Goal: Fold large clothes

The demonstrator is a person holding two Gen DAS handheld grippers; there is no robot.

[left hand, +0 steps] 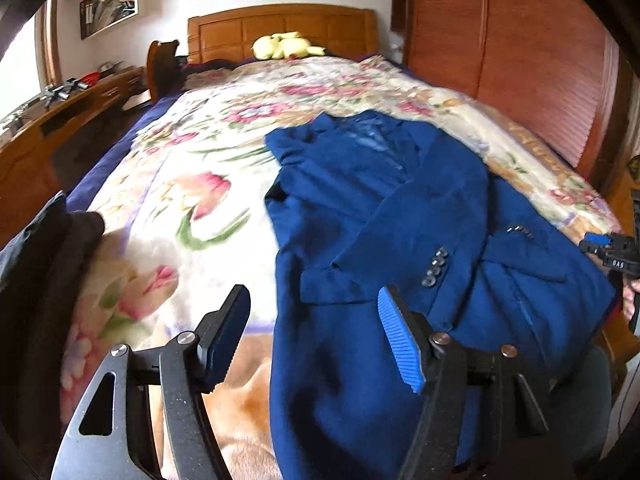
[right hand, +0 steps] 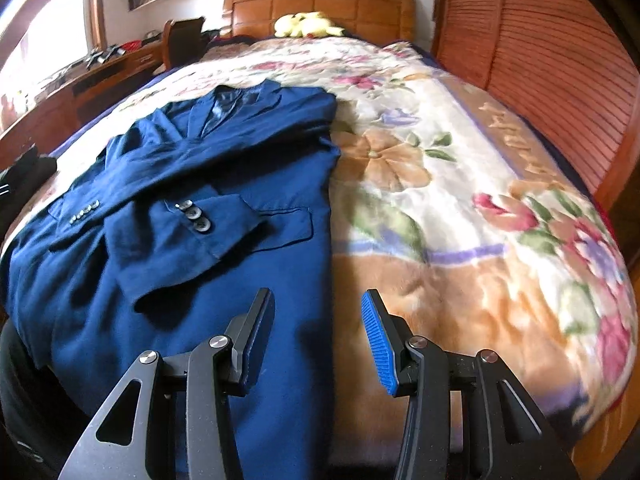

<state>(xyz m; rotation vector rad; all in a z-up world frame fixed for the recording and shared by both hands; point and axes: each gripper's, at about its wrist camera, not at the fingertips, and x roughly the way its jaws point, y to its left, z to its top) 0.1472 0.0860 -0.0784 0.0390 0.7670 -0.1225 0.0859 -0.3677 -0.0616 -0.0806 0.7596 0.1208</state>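
Left wrist view first: my left hand-held gripper (left hand: pixel 316 336) hangs with its jaws spread wide and empty, right over the near hem of the blue jacket (left hand: pixel 400 216), whose left edge runs just ahead between the fingers. The right hand-held gripper (right hand: pixel 318 334) is likewise agape and holding nothing, straddling the jacket's right edge where it meets the floral blanket (right hand: pixel 460 208).

The jacket lies face up on the bed, hem nearest me, both sleeves (right hand: pixel 176 216) already crossed over the chest, collar farthest away. I judge the next step is the bottom-to-collar fold. To do it well I'd pinch each hem corner through all layers, lift both evenly, and carry forward slowly so the crossed sleeves don't slide out.
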